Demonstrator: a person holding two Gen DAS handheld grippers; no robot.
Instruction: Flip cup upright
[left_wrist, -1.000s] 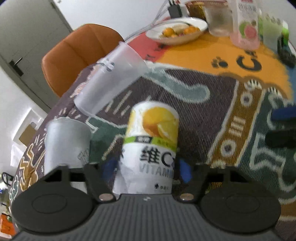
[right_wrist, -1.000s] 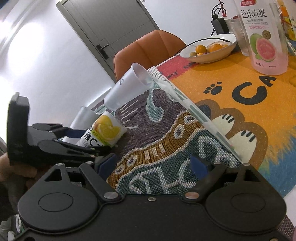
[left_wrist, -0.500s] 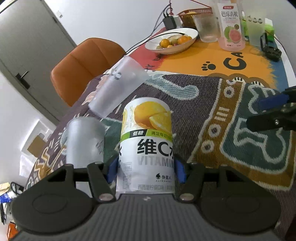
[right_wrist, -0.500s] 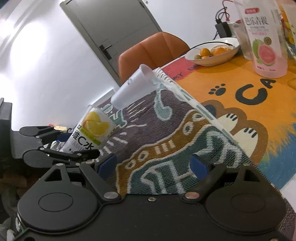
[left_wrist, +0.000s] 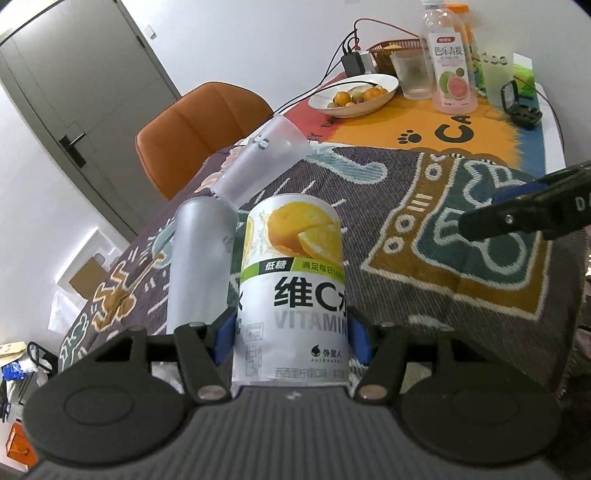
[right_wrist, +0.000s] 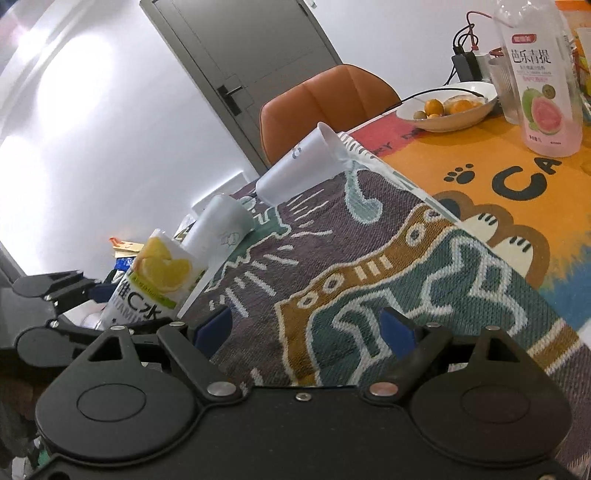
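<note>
Between your left gripper (left_wrist: 291, 332) pads sits the lemon cup (left_wrist: 293, 280), clamped and now raised nearly upright from its earlier backward lean (frosted cups (left_wrist: 199, 266) beside it), so only setting it down remains, while your right gripper (right_wrist: 306, 328) waits open, empty.

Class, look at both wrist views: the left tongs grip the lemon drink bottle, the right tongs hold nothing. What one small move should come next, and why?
Probably set the lemon drink bottle down on the patterned cloth and open the left tongs. They are shut on it, while the frosted cup lies tipped and untouched. The right tongs are open but far from it.
</note>
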